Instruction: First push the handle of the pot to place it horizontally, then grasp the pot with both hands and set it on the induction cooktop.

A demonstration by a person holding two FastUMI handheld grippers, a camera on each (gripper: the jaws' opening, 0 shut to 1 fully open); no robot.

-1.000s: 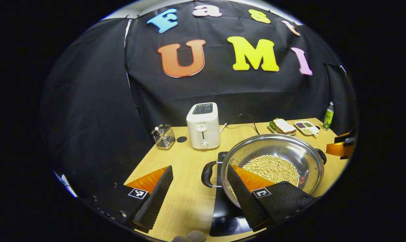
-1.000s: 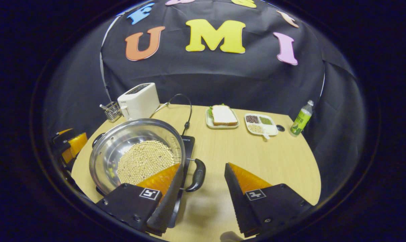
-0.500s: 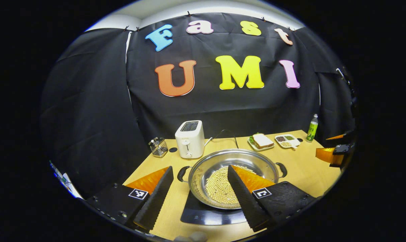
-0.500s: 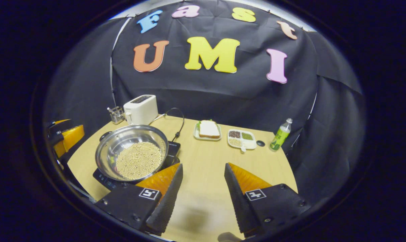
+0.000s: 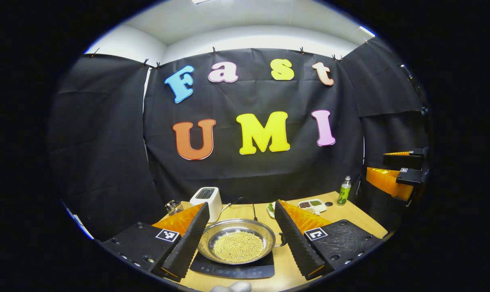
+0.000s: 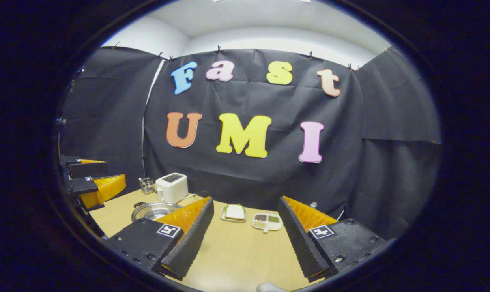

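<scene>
1. In the left gripper view we see our left claw (image 5: pixel 241 235) spread wide and empty at the bottom of the frame, raised above the counter (image 5: pixel 350 215).
2. Framed between its two fingers sits the pot (image 5: pixel 237 246), holding pale beans, resting on the black induction cooktop (image 5: pixel 233 269) at lower centre; one pot handle (image 5: pixel 280 240) juts toward the right finger.
3. Behind the pot, just left of centre, stands a white toaster (image 5: pixel 206 198), with a wire utensil holder (image 5: pixel 173 207) to its left.
4. A green bottle (image 5: pixel 343 190) stands at the counter's far right, a divided snack tray (image 5: pixel 312 205) left of it.
5. In the right gripper view our right claw (image 6: pixel 246 233) also gapes open, gripping nothing, above bare counter.
6. Between its fingers lie a sandwich plate (image 6: pixel 234 213) and the divided snack tray.
7. The left claw shows at the left edge of that view, above the pot, well apart from it.
</scene>
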